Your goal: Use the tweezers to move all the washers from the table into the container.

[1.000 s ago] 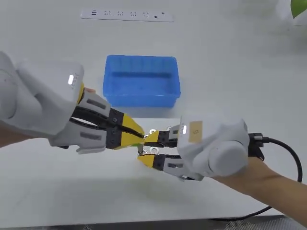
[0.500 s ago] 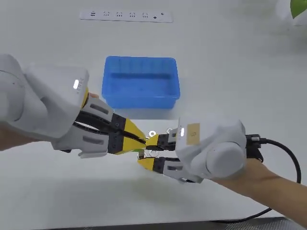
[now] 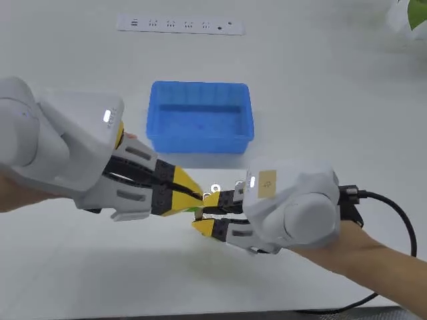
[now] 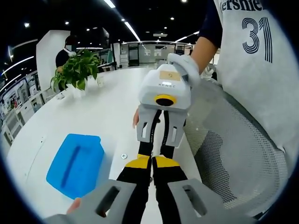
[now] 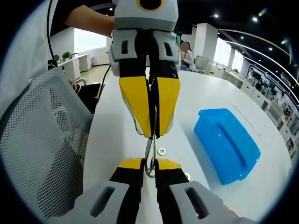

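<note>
A blue container [image 3: 200,117] stands on the white table [image 3: 320,100], beyond the grippers. My left gripper [image 3: 195,200] reaches in from the left. It meets my right gripper [image 3: 205,212] tip to tip in front of the container. Thin silver tweezers [image 5: 150,140] run between them. The right gripper [image 5: 149,164] is shut on one end, and the left gripper's yellow jaws pinch the other end. In the left gripper view its own jaws [image 4: 152,163] stand together. Washers [image 3: 215,190] lie on the table right behind the tips. One washer [image 5: 161,151] lies beside the tweezers, and a washer [image 4: 124,156] lies near the container [image 4: 74,163].
A white power strip [image 3: 180,25] lies at the table's far edge. A black cable [image 3: 393,213] trails from the right gripper. A potted plant [image 4: 77,70] stands on the far part of the table. A mesh chair [image 5: 42,140] and a person's body [image 4: 252,70] are beside the bench.
The left gripper has edged right and closed up on the right gripper's tips. The head view has shifted, so the container sits a little lower in the picture.
</note>
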